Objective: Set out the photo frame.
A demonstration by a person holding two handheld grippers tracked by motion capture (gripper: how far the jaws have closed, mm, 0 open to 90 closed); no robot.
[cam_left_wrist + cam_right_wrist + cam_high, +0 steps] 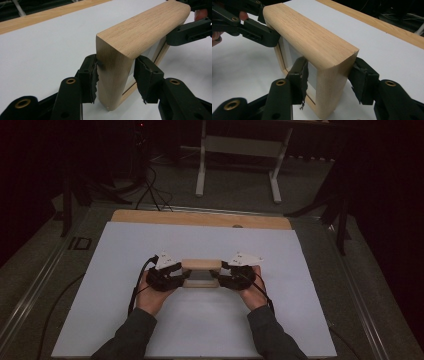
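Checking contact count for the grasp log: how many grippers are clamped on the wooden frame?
2. The left gripper is shut on the wooden frame at its left end; the right gripper is shut on its right end. The frame stands upright on the white table sheet.

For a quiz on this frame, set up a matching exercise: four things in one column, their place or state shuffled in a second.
Things:
1. wooden frame
2. left hand-held gripper
3. right hand-held gripper
4. white sheet

Places or states:
A. covers most of the tabletop
B. clamps the frame's right end
C. stands upright between both grippers
D. clamps the frame's left end

Pairs: 1-C, 2-D, 3-B, 4-A
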